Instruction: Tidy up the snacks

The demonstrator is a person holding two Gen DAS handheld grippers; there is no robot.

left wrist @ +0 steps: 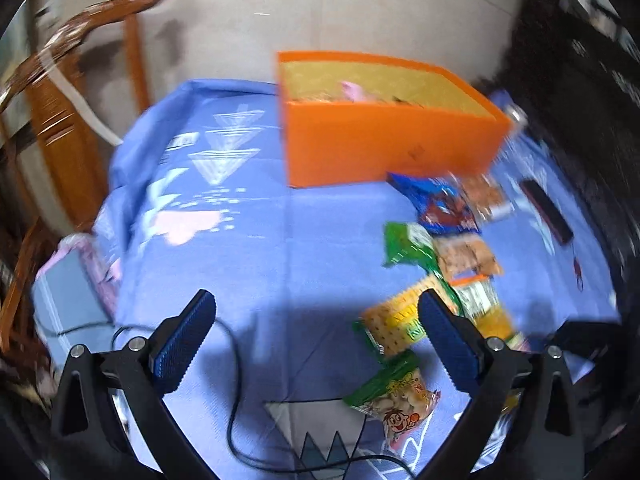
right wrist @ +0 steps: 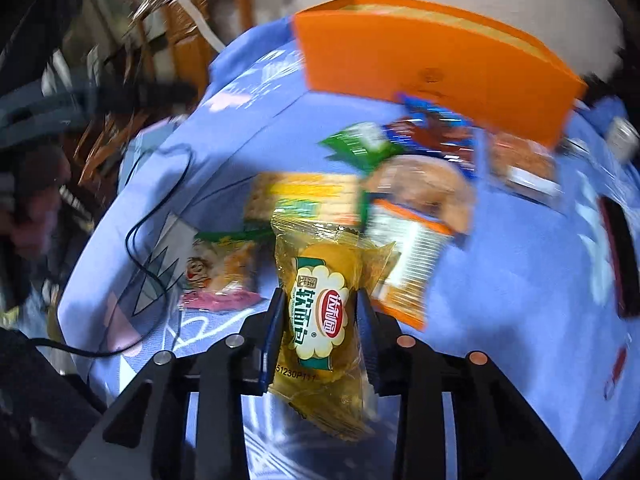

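Note:
An orange box [left wrist: 384, 148] stands open at the back of a blue cloth [left wrist: 256, 248], with a few snacks inside. Loose snack packets lie in front of it on the right: a blue one [left wrist: 440, 204], a green one [left wrist: 404, 244], a cracker pack [left wrist: 396, 324] and a cartoon pack [left wrist: 400, 400]. My left gripper [left wrist: 316, 336] is open and empty above the cloth. My right gripper [right wrist: 320, 312] is shut on a yellow soft-bread packet [right wrist: 320, 300], held above the pile; the orange box [right wrist: 432, 72] is beyond it.
A black cable [left wrist: 236, 400] crosses the near cloth. A dark flat remote-like object [left wrist: 548, 212] lies at the right. A wooden chair [left wrist: 80, 92] stands at the back left. A silvery can [right wrist: 622, 136] sits by the box's right end.

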